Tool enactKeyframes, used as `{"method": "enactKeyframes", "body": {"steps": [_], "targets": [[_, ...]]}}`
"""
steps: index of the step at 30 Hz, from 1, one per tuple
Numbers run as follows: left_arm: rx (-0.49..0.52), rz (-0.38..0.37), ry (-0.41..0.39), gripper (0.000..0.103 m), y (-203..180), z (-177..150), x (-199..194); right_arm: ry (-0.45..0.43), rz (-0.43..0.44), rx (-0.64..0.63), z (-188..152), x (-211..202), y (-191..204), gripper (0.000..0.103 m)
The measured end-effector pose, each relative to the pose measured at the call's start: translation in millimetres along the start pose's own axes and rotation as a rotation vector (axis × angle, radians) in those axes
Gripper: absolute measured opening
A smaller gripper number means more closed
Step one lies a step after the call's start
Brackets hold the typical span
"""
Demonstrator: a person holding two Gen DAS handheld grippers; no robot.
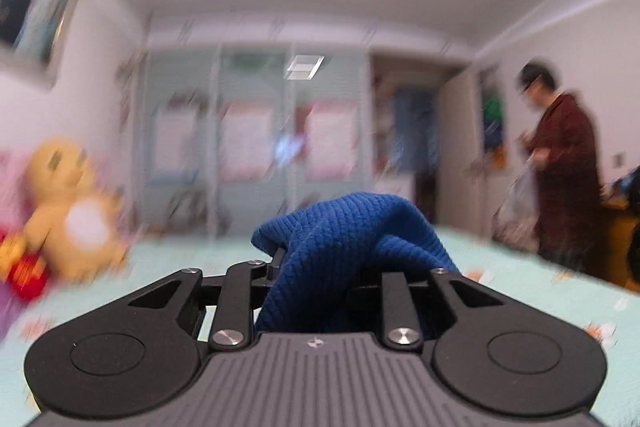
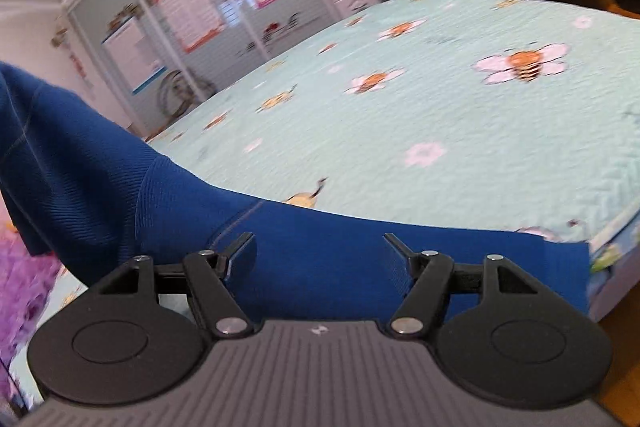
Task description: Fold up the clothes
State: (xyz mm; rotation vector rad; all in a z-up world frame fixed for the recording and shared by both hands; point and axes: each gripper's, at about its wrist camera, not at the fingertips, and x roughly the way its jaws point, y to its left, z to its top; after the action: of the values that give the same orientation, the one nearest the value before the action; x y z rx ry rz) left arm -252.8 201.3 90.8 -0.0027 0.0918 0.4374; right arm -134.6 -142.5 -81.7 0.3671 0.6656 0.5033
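Step in hand, as I read it: spreading the blue sweater (image 2: 120, 195) out on the bed (image 2: 440, 131) before any fold is made.

Left gripper (image 1: 320, 267): jaws pinching a bunched wad of the blue knit, which bulges up and over the fingers and hides the tips. Gripper points about level across the room; background smeared by motion blur.

Right gripper (image 2: 318, 247): jaws spread wide, nothing between the pads. The sweater lies just beyond and under them, its near edge along the near side of the bed, reaching right almost to the bed's corner. To the left the fabric rises steeply out of frame, so that end is lifted, presumably by the left gripper.

Where the sweater is: one end in the air at left, the rest draped on the near strip of the bee-print bedspread. The far part of the bed is bare cover.

Next move calls for: the right jaws to drop onto the near hem and close on a single edge, not a bunch, then both hands to pull the cloth taut and lay it flat. Risk: the left grip is a wad, so the layers may be twisted.

Off-task: stuffed toy (image 1: 68, 211) at left, person (image 1: 564, 171) standing far right by the wardrobe (image 1: 256, 139).
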Motion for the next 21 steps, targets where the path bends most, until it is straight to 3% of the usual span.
{"method": "enactKeyframes", "body": {"steps": [5, 10, 15, 21], "targets": [[-0.09, 0.157, 0.349, 0.032, 37, -103, -6, 0.065, 0.031, -0.015, -18, 7, 16, 0.068], [-0.212, 0.211, 0.511, 0.043, 69, -183, -46, 0.116, 0.041, -0.032, -33, 11, 27, 0.068], [-0.184, 0.234, 0.505, 0.055, 74, -195, -67, 0.16, 0.03, -0.03, -46, 17, 29, 0.069], [-0.193, 0.248, 0.519, 0.056, 67, -202, -71, 0.209, 0.028, -0.023, -65, 22, 29, 0.069]]}}
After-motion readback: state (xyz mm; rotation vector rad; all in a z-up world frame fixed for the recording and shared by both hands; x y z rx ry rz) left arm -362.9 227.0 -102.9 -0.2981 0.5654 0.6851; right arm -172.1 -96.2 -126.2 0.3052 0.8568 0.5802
